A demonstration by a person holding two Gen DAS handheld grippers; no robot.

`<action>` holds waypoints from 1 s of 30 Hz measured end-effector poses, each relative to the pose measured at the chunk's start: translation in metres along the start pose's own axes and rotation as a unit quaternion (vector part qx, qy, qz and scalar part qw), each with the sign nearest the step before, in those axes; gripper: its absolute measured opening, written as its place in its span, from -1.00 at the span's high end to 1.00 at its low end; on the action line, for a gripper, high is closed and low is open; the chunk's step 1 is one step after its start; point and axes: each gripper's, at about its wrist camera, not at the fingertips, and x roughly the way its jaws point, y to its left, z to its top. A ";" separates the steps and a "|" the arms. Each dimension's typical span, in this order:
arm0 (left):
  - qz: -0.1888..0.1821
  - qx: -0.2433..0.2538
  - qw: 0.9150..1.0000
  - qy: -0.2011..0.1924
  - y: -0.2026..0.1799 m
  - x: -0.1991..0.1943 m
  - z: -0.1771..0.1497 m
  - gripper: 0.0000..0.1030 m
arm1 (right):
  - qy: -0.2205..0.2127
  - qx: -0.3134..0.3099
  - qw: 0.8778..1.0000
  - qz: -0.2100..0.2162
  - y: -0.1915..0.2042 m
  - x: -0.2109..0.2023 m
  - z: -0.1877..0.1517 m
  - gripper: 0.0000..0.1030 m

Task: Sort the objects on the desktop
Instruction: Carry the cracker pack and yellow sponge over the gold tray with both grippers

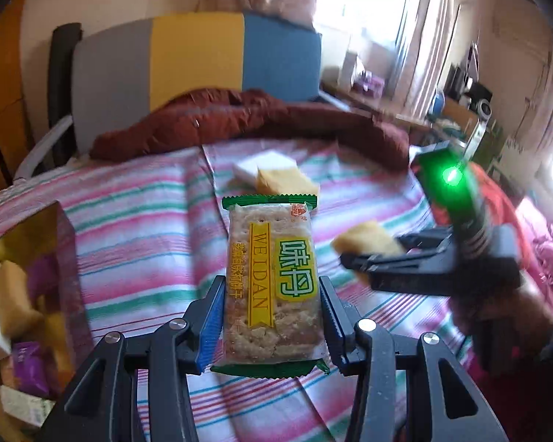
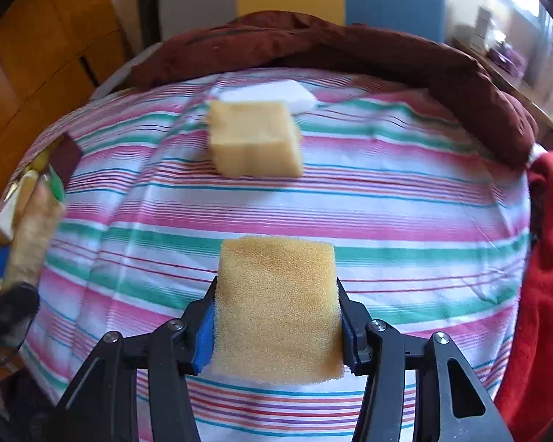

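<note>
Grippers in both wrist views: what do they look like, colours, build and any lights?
Both are black linkage frames with silver pivot screws. The left gripper and right gripper have blue ribbed pads inside the fingers. Seen from the left wrist, the right gripper's body carries a glowing green light.

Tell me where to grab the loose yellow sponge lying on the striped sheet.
Grip the loose yellow sponge across its left and right side faces, coming from above. It lies flat, and the white block behind it crowds the far face.
</note>
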 end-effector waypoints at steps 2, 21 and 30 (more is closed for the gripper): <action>-0.001 -0.008 1.000 -0.013 0.004 -0.015 0.003 0.07 | -0.006 -0.012 1.000 0.011 0.008 -0.001 0.001 -0.05; 0.125 -0.135 0.980 -0.077 0.156 -0.121 -0.020 0.07 | -0.021 -0.086 0.991 0.097 0.128 -0.006 0.021 -0.05; 0.189 -0.187 0.962 -0.056 0.225 -0.121 -0.058 0.07 | -0.062 -0.138 0.972 0.182 0.247 -0.016 0.034 -0.05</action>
